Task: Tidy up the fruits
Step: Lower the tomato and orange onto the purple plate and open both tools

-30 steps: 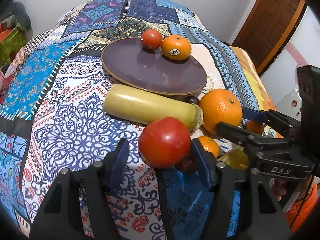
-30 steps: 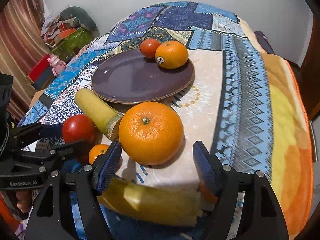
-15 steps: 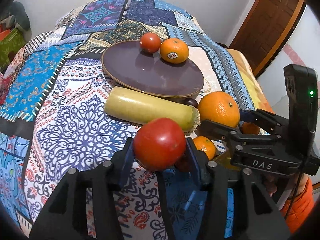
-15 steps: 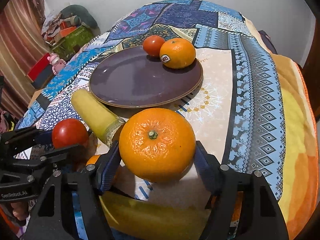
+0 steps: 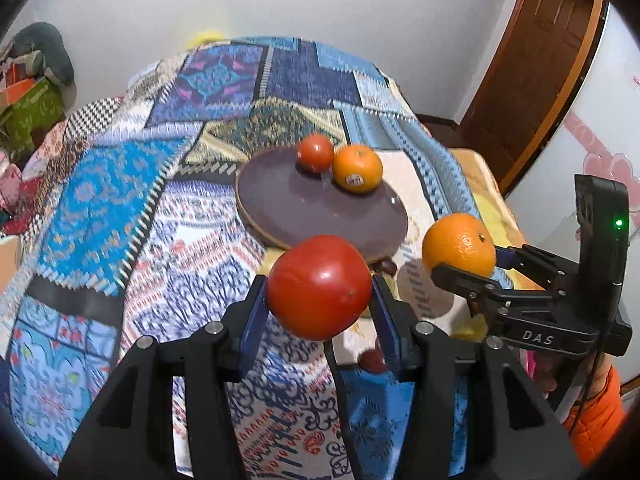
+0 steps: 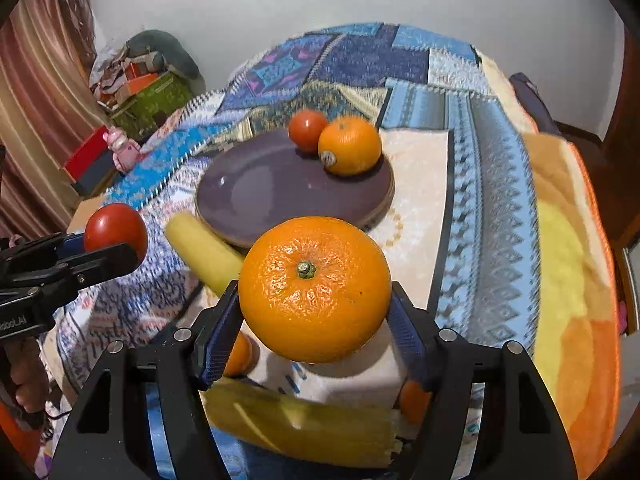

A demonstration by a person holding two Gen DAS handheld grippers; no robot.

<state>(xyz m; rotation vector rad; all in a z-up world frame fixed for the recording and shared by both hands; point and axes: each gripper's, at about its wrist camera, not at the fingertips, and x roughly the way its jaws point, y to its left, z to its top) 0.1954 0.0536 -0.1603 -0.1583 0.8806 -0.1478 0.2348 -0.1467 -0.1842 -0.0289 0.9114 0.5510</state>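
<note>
Tomato (image 5: pixel 319 286) and orange (image 6: pixel 315 289) now lifted above plate (image 6: pixel 260 192), cucumber (image 6: pixel 206 252).

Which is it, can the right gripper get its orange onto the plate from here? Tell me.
Probably yes. The right gripper holds the large orange lifted clear of the cloth, and the near half of the purple plate is bare; the tomato and small orange sit at its far edge.

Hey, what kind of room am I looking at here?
Probably a lived-in room at home, perhaps a bedroom or dining corner: a patchwork cloth covers the surface, a wooden door stands at the right, and curtains hang beside piled boxes.
</note>
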